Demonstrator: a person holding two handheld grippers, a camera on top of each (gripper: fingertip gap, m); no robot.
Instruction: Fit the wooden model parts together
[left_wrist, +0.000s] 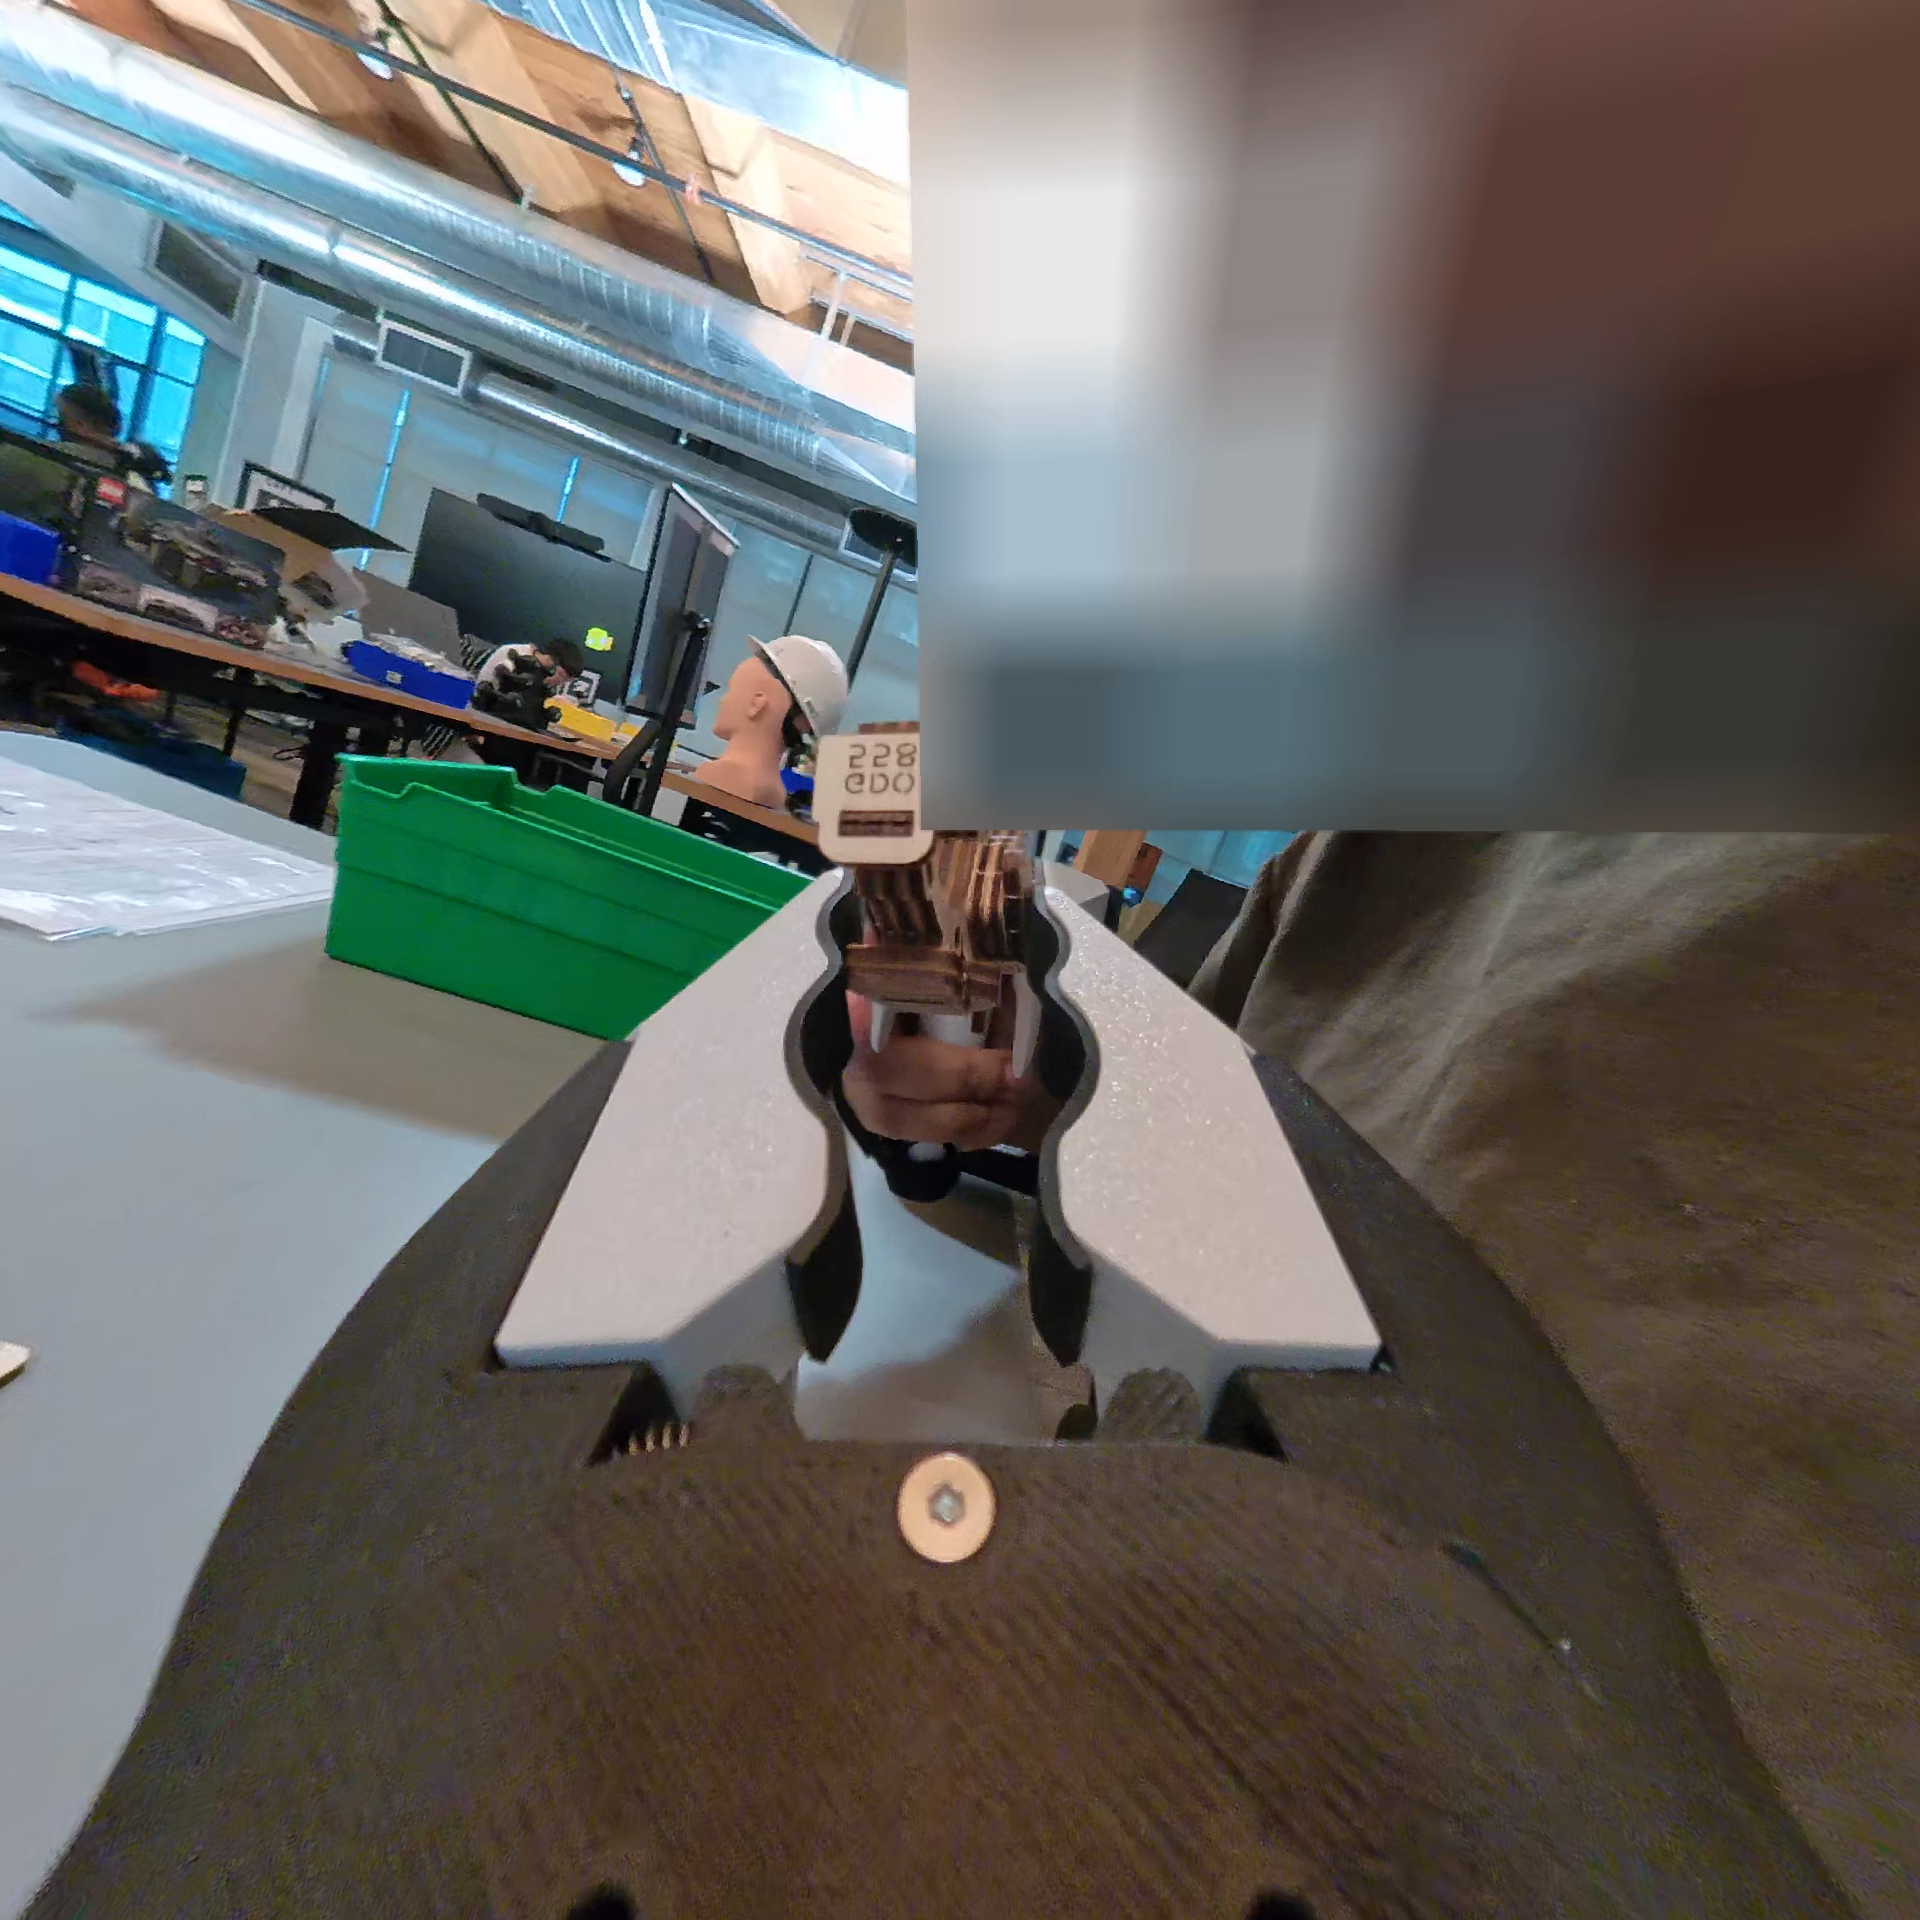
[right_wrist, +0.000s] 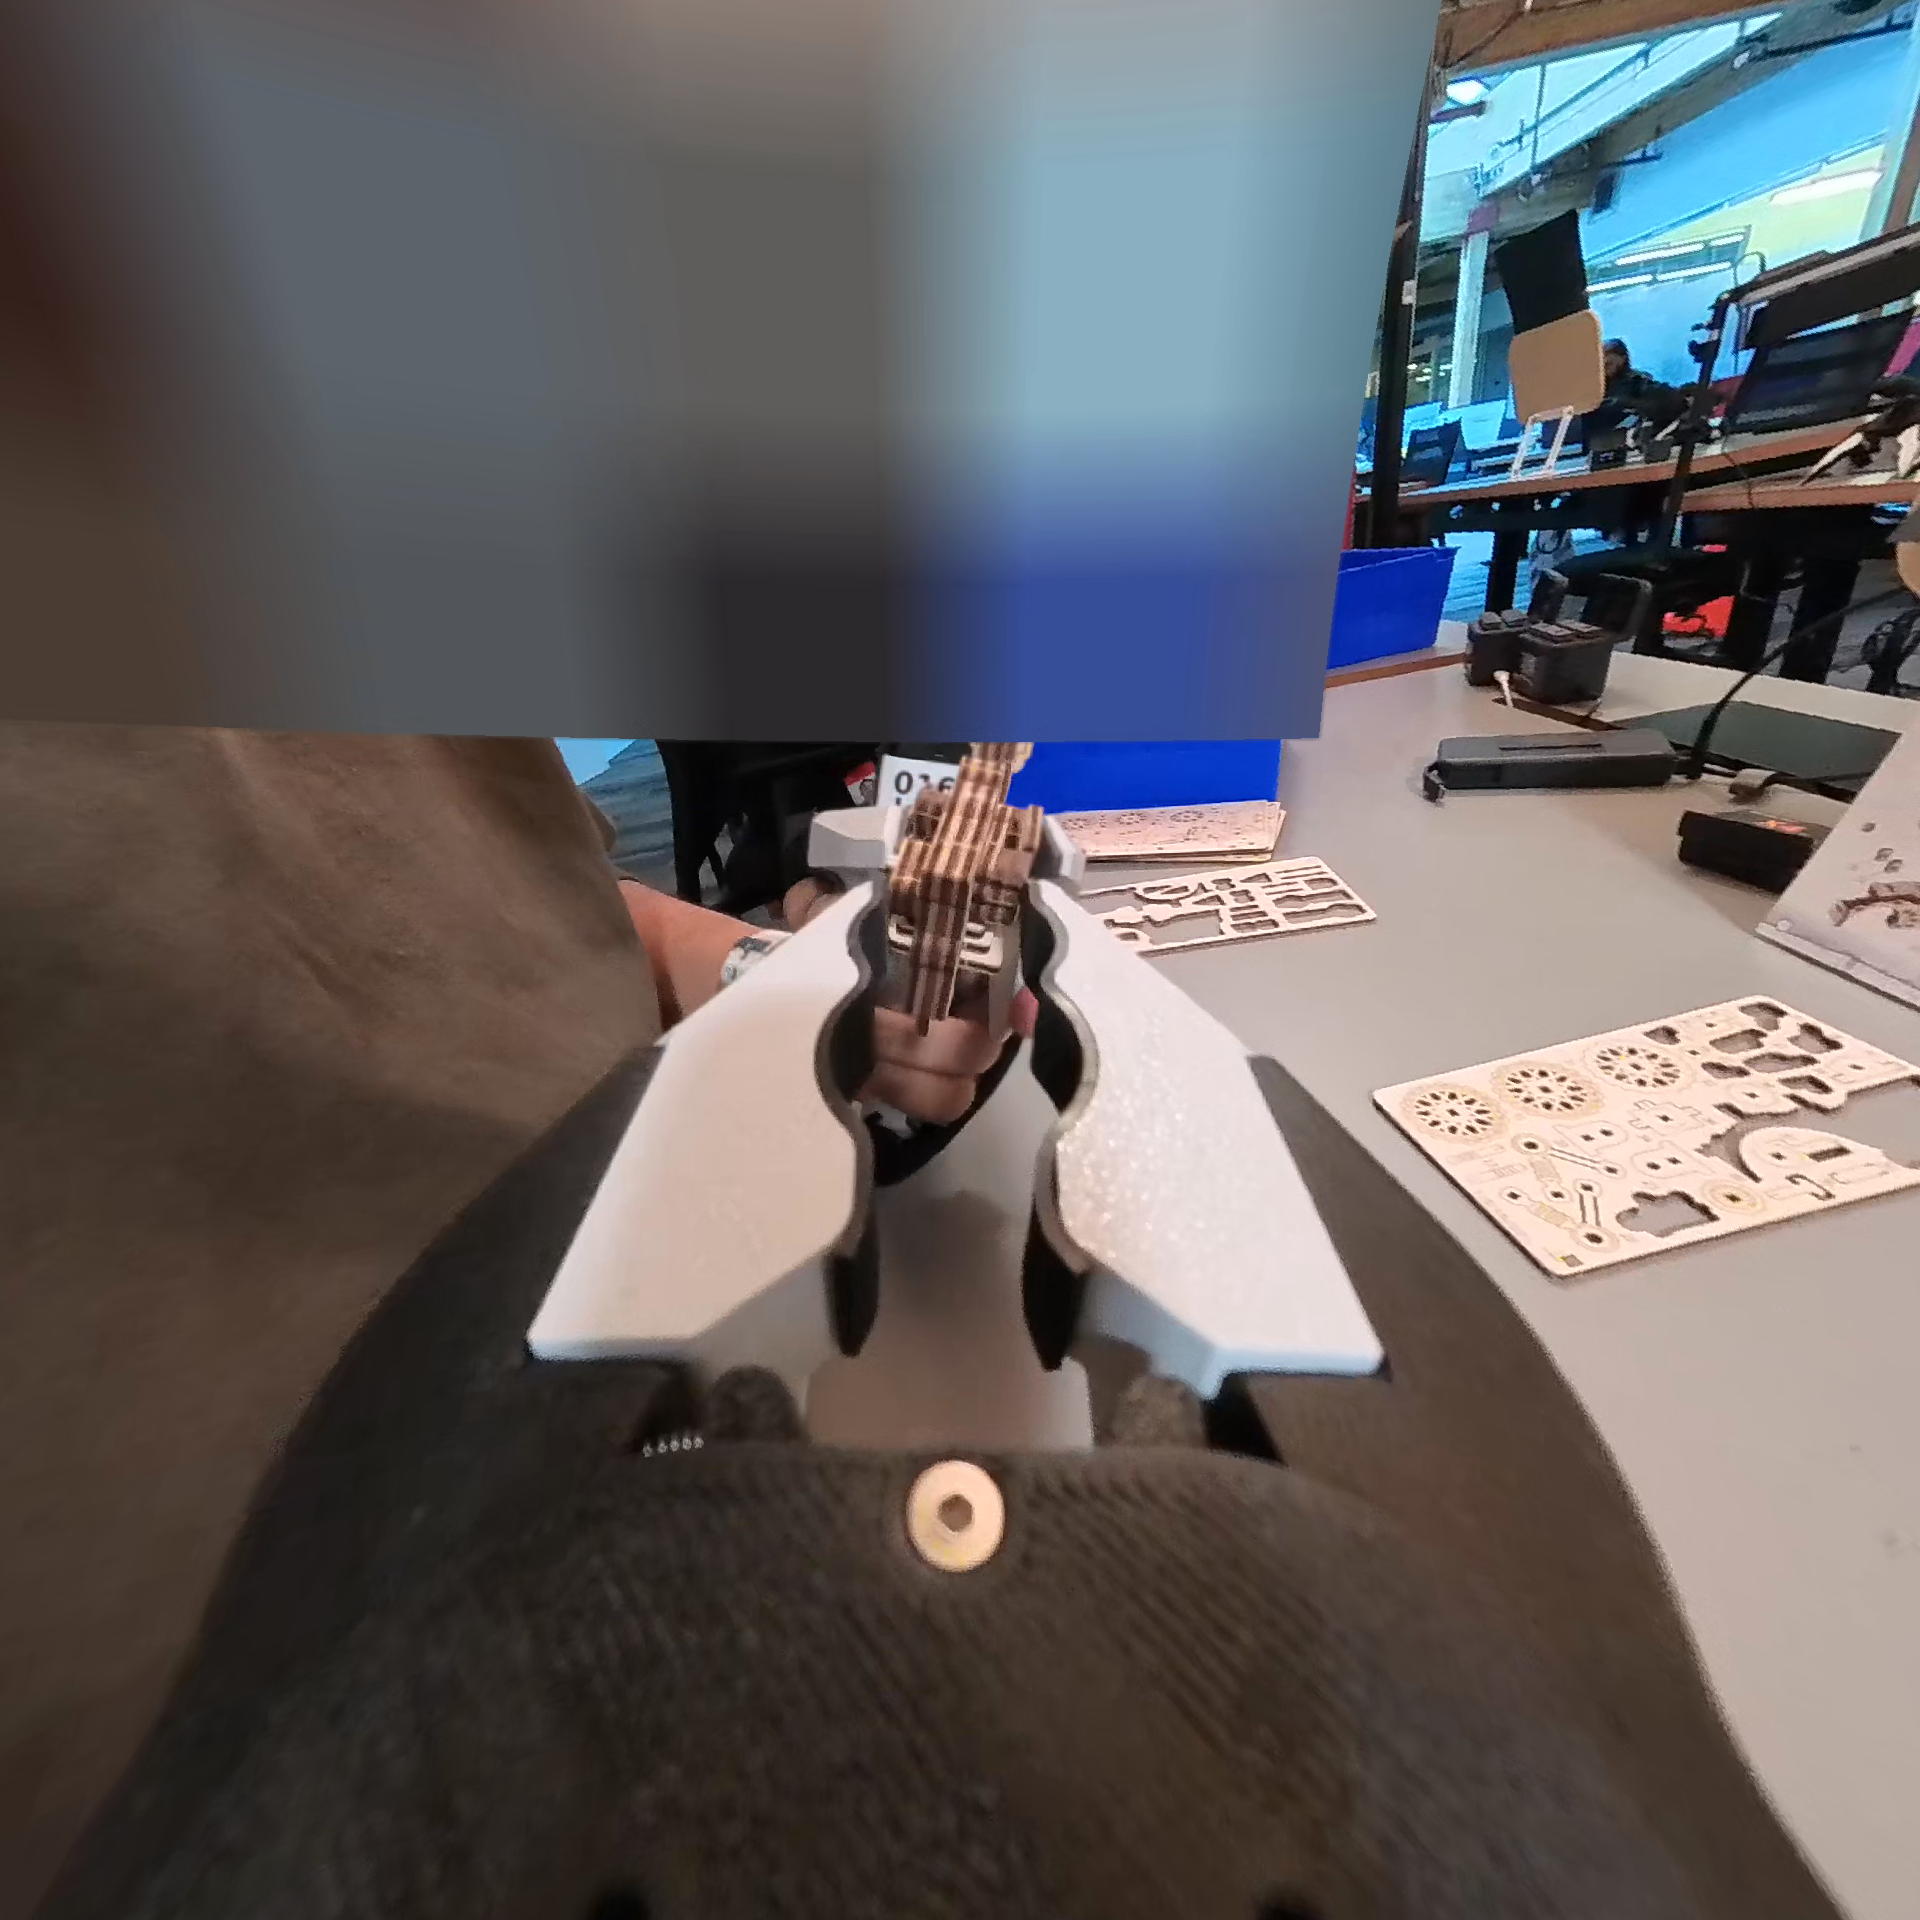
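Observation:
A small layered wooden model assembly (left_wrist: 935, 961) is held up in the air in front of a person's olive shirt (left_wrist: 1558, 1143). My left gripper (left_wrist: 943, 904) is shut on it from one side, grey fingers (left_wrist: 727, 1091) pinching it at their tips. My right gripper (right_wrist: 954, 899) faces it from the other side and is shut on the same assembly (right_wrist: 951, 862). Each view shows the other gripper's tips and the hand (right_wrist: 935, 1060) that holds it just behind the model. How the parts join between the tips is hidden.
A green bin (left_wrist: 520, 914) and paper sheets (left_wrist: 125, 862) lie on the grey table (left_wrist: 208, 1143) to the left. Wooden part sheets (right_wrist: 1652, 1122) (right_wrist: 1236, 899), black devices (right_wrist: 1548, 758) and a blue bin (right_wrist: 1392, 603) lie to the right. The grippers are tip to tip, or close to it.

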